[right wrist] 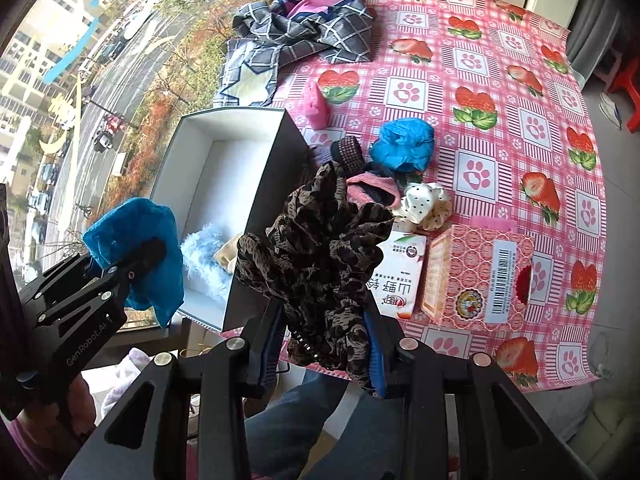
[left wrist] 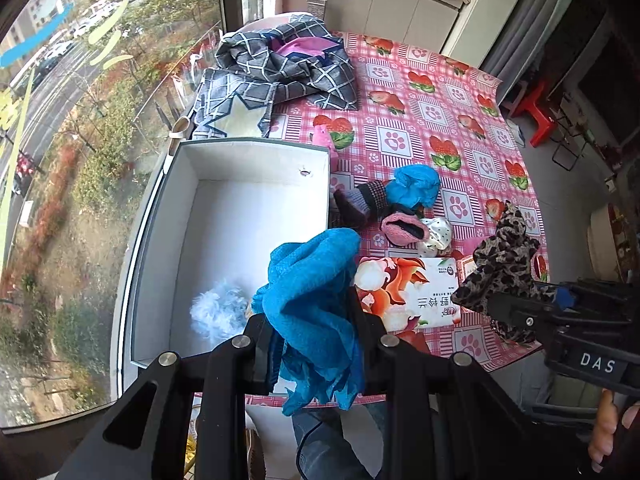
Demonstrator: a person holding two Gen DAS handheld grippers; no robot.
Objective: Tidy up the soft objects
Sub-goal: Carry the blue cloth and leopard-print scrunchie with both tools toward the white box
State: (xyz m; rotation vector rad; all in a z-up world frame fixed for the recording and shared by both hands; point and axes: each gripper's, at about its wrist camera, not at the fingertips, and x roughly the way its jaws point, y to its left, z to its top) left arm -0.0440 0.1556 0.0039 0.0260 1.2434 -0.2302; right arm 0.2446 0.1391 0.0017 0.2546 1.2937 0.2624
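Observation:
My left gripper (left wrist: 312, 312) is shut on a blue cloth (left wrist: 316, 304) and holds it over the near right corner of the open white box (left wrist: 256, 148); it also shows in the right wrist view (right wrist: 136, 260). My right gripper (right wrist: 324, 320) is shut on a leopard-print scrunchie (right wrist: 320, 256), held above the table's front edge right of the box (right wrist: 236, 116); it also shows in the left wrist view (left wrist: 504, 268). A fluffy light-blue item (left wrist: 218, 312) lies in the box. Another blue cloth (right wrist: 404, 144), a pink-and-black item (right wrist: 372, 192) and a white dotted scrunchie (right wrist: 426, 206) lie on the table.
A pink strawberry tablecloth (right wrist: 500, 92) covers the table. A tissue pack (right wrist: 402, 276) and a pink carton (right wrist: 480, 276) sit near the front edge. Grey checked fabric (right wrist: 308, 32) lies at the back left. A small pink item (right wrist: 316, 106) stands behind the box. A window runs along the left.

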